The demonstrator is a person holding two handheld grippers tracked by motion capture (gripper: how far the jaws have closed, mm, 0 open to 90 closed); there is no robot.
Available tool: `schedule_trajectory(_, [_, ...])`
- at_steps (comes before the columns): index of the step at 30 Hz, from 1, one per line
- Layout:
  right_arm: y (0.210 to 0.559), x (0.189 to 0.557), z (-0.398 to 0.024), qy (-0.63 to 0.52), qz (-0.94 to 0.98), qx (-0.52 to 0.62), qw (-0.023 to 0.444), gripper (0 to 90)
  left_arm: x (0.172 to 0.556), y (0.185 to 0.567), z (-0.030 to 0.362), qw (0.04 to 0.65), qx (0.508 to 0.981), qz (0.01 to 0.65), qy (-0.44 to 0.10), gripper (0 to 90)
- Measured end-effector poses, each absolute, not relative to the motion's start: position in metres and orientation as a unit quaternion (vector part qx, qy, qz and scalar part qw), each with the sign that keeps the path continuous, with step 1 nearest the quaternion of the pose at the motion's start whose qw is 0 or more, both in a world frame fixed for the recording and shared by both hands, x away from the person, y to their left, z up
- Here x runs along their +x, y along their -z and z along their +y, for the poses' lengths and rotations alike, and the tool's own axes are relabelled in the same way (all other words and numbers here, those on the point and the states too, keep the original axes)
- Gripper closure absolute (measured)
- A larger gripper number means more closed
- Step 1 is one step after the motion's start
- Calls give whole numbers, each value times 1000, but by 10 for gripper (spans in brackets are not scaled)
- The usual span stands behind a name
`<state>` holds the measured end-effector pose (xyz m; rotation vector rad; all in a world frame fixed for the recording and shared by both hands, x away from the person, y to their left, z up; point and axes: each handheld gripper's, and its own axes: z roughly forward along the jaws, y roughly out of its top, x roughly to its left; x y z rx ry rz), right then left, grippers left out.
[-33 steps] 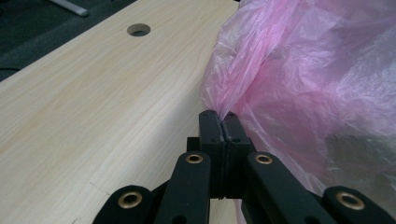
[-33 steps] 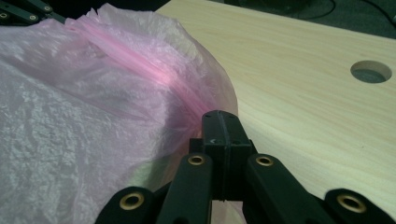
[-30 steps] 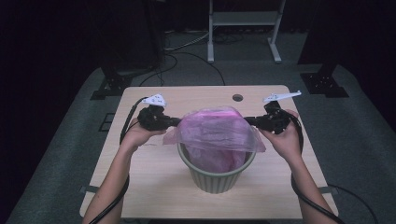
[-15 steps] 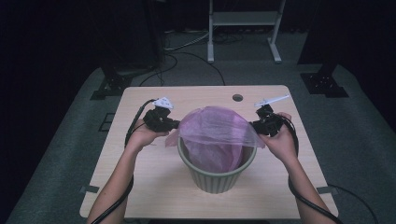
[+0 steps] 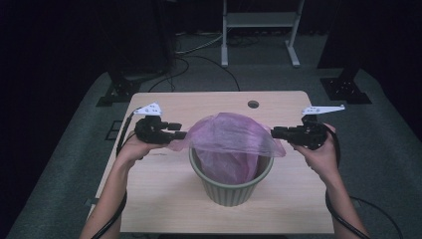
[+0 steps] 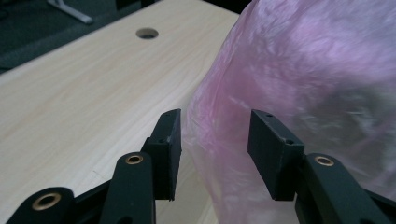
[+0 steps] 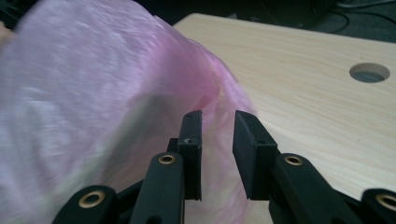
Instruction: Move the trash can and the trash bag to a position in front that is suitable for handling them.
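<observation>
A thin pink plastic bag hangs in and over a green ribbed bin at the middle of the table. My left gripper is at the bag's left edge. Its jaws have just been opening; a fold of the bag lies loosely between them and the pads are off it. My right gripper is at the bag's right edge. Its jaws have also just been opening, and bag film shows in the narrow gap without being pinched.
The light wooden table has a round cable hole behind the bin. Bare tabletop lies on both sides of the bin and in front of it. Dark floor with cables and stand legs surrounds the table.
Both grippers held the bag's edges shut before; now their jaws stand apart. Both hands have drawn back outward, away from the bin, and the bag's edges have slackened.
</observation>
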<state>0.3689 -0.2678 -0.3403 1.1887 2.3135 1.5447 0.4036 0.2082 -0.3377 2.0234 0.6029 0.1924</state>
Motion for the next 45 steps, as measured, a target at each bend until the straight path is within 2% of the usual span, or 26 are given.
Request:
schedule_trajectory(6, [331, 357, -277, -535, 758, 370, 49, 723, 397, 325, 219, 508, 827, 229, -74, 523])
schedule_trajectory(12, [324, 347, -277, -551, 765, 331, 33, 691, 387, 314, 224, 520, 828, 199, -71, 473])
schedule_trajectory(22, [312, 315, -272, -561, 793, 238, 11, 564, 363, 302, 229, 540, 830, 135, -41, 381])
schedule_trajectory(26, [311, 302, -268, -549, 811, 203, 24, 516, 354, 303, 227, 531, 837, 121, -43, 353])
schedule_trajectory(32, [320, 298, -265, -510, 836, 191, 64, 510, 352, 311, 220, 500, 857, 109, -58, 345])
schedule_trajectory(37, [327, 301, -265, -489, 847, 189, 84, 521, 355, 316, 212, 480, 869, 106, -65, 388])
schedule_trajectory(38, [330, 303, -265, -475, 853, 187, 112, 548, 357, 317, 210, 476, 871, 106, -64, 447])
schedule_trajectory(41, [331, 303, -265, -471, 854, 185, 123, 572, 358, 319, 207, 473, 873, 101, -64, 490])
schedule_trajectory(42, [331, 303, -263, -465, 856, 186, 131, 640, 358, 319, 206, 472, 874, 99, -65, 544])
schedule_trajectory(43, [331, 303, -263, -465, 856, 186, 131, 640, 358, 321, 205, 470, 875, 98, -65, 544])
schedule_trajectory(45, [332, 304, -261, -462, 856, 193, 132, 708, 357, 323, 203, 462, 880, 91, -63, 578])
